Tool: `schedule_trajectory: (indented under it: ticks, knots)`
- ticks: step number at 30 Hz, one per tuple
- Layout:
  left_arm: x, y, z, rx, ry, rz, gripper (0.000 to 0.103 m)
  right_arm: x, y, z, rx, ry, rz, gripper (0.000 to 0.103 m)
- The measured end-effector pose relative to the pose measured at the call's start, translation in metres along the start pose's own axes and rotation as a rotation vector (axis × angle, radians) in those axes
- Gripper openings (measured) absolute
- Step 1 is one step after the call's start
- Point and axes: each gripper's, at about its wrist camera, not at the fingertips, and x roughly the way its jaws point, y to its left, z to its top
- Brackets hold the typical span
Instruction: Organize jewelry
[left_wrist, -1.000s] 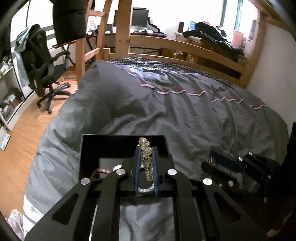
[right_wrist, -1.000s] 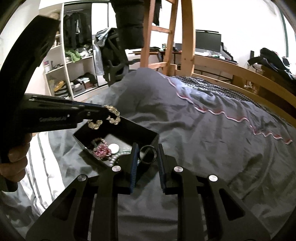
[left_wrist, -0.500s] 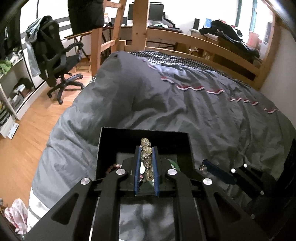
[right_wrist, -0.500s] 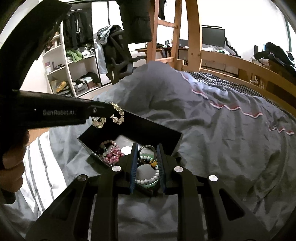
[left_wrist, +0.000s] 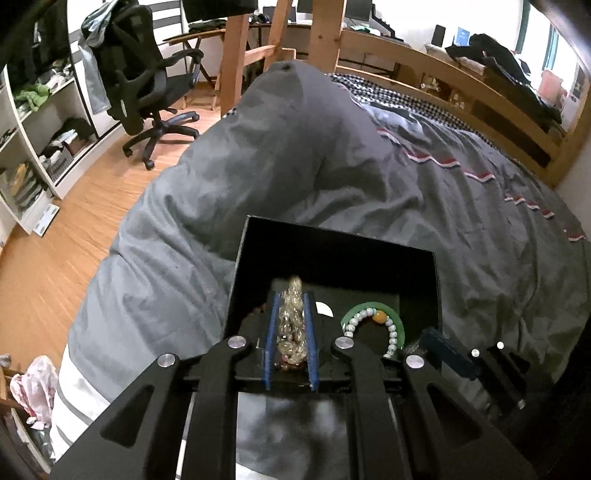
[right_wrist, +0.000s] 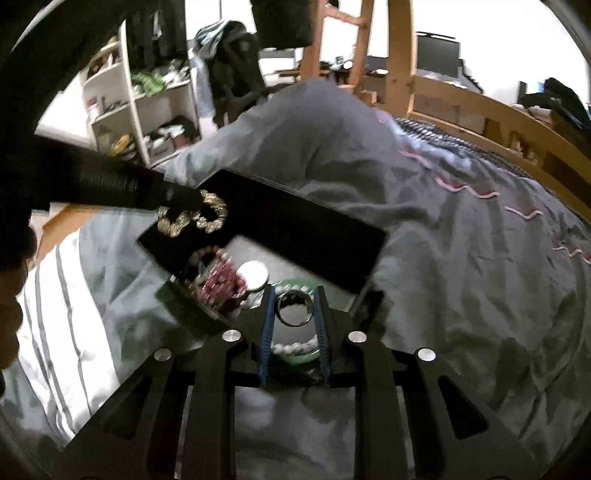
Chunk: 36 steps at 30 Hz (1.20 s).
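Left wrist view: the left gripper (left_wrist: 291, 332) points down over the near-left part of a black box (left_wrist: 332, 243) that sits on a grey duvet (left_wrist: 332, 155); a bracelet of pale yellow beads (left_wrist: 291, 325) lies bunched between its blue pads, whose jaws are opening, and the pads sit so close to the beads that I cannot tell whether they press on them; inside the box, to the right, a green bangle (left_wrist: 399, 325) and a string of white beads (left_wrist: 391, 332) lie on the dark floor; the right gripper (left_wrist: 443, 349) reaches in over the box's near-right corner; the far wall of the box stands clear, with open duvet beyond it and on both sides; the bed's left edge drops to a wood floor (left_wrist: 55, 240) where an office chair (left_wrist: 147, 85) stands well apart.

Right wrist view: the right gripper (right_wrist: 293, 314) hovers over the near edge of the box (right_wrist: 314, 229); a dark metal ring (right_wrist: 293, 308) sits between its fingers, which are parting, and small gaps show on both sides of the ring, so it is not clamped; below it lie the white beads (right_wrist: 295, 346) and green bangle (right_wrist: 299, 357); pink beads (right_wrist: 221, 280) and a round white disc (right_wrist: 253, 275) lie to the left in the box; the left gripper (right_wrist: 192, 206) comes from the left with the yellow beads (right_wrist: 192, 218) hanging over the box's far-left corner; a wooden bed rail (right_wrist: 498, 122) bounds the far right.
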Motion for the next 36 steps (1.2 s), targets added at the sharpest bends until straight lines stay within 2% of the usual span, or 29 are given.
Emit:
schedule_trajectory:
  ticks: [1,2,3,5,7,9,15,21,24,29,31,33,34,35,36]
  knots:
    - [-0.002,0.002,0.001,-0.004,-0.01,0.003,0.044,-0.004,0.002,-0.001,-0.004,-0.026,-0.011,0.076]
    - [-0.005,0.003,0.001,-0.006,-0.029,0.013,0.056,-0.01,0.004,-0.002,-0.006,-0.071,-0.018,0.091]
    - [-0.009,0.003,0.001,-0.006,-0.05,0.026,0.07,-0.014,0.005,-0.002,-0.009,-0.091,-0.011,0.091]
    - [-0.019,0.004,0.003,0.001,-0.1,0.052,0.073,-0.017,0.006,0.001,-0.023,-0.094,-0.013,0.094]
    - [-0.027,0.008,0.004,-0.024,-0.125,0.032,0.097,-0.02,0.005,0.001,-0.028,-0.11,-0.047,0.099]
    - [-0.032,0.011,0.005,-0.046,-0.155,0.013,0.097,-0.024,0.002,0.0,-0.035,-0.126,-0.081,0.099]
    - [-0.031,-0.002,0.005,-0.016,-0.164,-0.05,0.097,-0.044,-0.031,0.005,0.023,-0.153,-0.147,0.099]
    - [-0.038,-0.038,-0.005,0.112,-0.201,-0.116,0.097,-0.076,-0.078,0.002,0.092,-0.143,-0.219,0.099]
    - [-0.041,-0.059,-0.014,0.169,-0.204,-0.185,0.097,-0.093,-0.098,-0.003,0.134,-0.132,-0.258,0.099]
    - [-0.04,-0.089,-0.029,0.264,-0.196,-0.261,0.097,-0.124,-0.127,-0.018,0.193,-0.097,-0.278,0.099]
    - [-0.039,-0.102,-0.037,0.307,-0.187,-0.299,0.097,-0.133,-0.129,-0.025,0.184,-0.073,-0.255,0.098]
    - [-0.038,-0.111,-0.044,0.348,-0.178,-0.327,0.097,-0.134,-0.127,-0.034,0.159,-0.027,-0.203,0.075]
    - [-0.035,-0.117,-0.048,0.367,-0.167,-0.338,0.096,-0.131,-0.124,-0.04,0.147,0.02,-0.166,0.056]
    - [-0.032,-0.12,-0.051,0.377,-0.154,-0.351,0.093,-0.127,-0.12,-0.048,0.13,0.07,-0.131,0.045]
    - [-0.029,-0.124,-0.053,0.385,-0.137,-0.368,0.082,-0.122,-0.115,-0.055,0.11,0.11,-0.1,0.04]
